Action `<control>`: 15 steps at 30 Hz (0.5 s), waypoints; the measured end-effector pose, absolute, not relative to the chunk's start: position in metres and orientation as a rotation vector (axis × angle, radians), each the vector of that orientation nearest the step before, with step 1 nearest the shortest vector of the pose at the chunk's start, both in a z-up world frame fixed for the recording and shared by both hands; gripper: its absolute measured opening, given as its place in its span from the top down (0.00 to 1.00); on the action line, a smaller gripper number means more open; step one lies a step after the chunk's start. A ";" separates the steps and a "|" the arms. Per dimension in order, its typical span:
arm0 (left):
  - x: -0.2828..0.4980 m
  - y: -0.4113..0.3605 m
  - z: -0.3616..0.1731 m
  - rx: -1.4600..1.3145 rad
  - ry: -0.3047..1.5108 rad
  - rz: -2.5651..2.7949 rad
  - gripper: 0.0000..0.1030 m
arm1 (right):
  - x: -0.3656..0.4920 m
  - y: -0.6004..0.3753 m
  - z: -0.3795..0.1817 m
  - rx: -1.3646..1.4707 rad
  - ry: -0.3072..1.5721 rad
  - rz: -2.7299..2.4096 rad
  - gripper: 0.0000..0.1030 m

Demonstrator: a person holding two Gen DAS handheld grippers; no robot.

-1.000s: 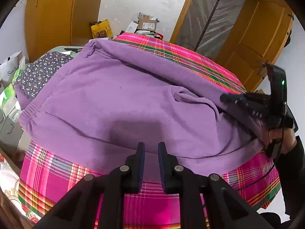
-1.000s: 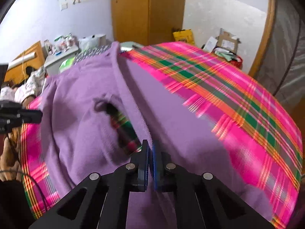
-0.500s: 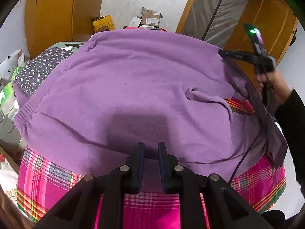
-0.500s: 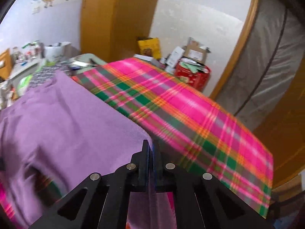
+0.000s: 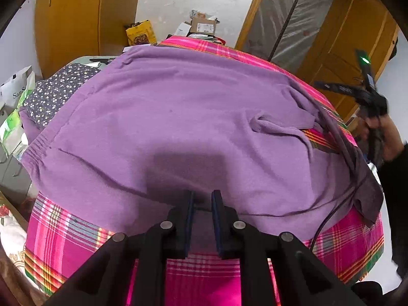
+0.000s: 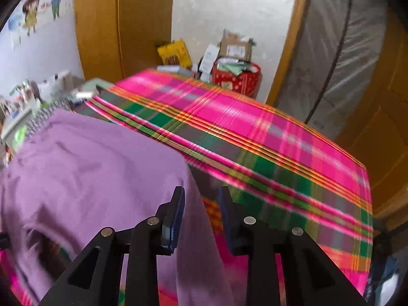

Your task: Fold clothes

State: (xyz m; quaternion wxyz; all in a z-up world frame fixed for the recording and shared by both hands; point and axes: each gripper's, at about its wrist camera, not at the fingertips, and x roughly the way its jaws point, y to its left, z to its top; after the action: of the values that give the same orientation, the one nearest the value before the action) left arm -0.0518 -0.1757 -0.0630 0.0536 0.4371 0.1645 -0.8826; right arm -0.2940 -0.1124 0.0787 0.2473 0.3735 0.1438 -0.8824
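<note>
A purple fleece garment (image 5: 178,117) lies spread over the bed's pink plaid cover (image 5: 76,239). My left gripper (image 5: 203,199) stands at the garment's near hem, its pads closed on the fabric. In the right wrist view my right gripper (image 6: 201,196) has its jaws opening. The garment's right edge (image 6: 89,165) hangs loose between them, lying against the left finger (image 6: 178,204), and the pads do not press it. A hand holds this gripper (image 5: 321,85) above the garment's right side. A fold there leaves a patch of plaid showing.
A dark spotted cloth (image 5: 58,94) lies at the bed's far left. Boxes, a yellow bag (image 5: 140,34) and a red bin (image 6: 237,79) stand behind the bed. A wooden wardrobe (image 5: 71,17) and a plastic-wrapped mattress (image 5: 293,25) line the walls. A black cable (image 5: 331,214) trails over the near right corner.
My right gripper carried the garment's edge across to the right, spreading it over the bed, then opened and released it. The left gripper kept still at the near hem.
</note>
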 end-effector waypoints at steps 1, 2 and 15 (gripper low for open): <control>-0.051 -0.173 -0.062 1.331 0.498 -2.687 0.85 | -0.283 -0.102 0.084 1.007 0.364 -2.417 0.68; -0.051 -0.171 -0.062 1.336 0.494 -2.690 0.85 | -0.269 -0.089 0.086 1.003 0.339 -2.427 0.64; -0.057 -0.123 -0.060 1.417 0.390 -2.785 0.85 | -0.094 -0.030 0.039 1.056 0.218 -2.358 0.57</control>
State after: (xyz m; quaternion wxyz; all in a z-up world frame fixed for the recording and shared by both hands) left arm -0.0574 -0.1232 -0.0596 -0.0037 0.4499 0.1237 -0.8845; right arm -0.0944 -0.0305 0.0395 0.2710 0.3920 0.0811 -0.8754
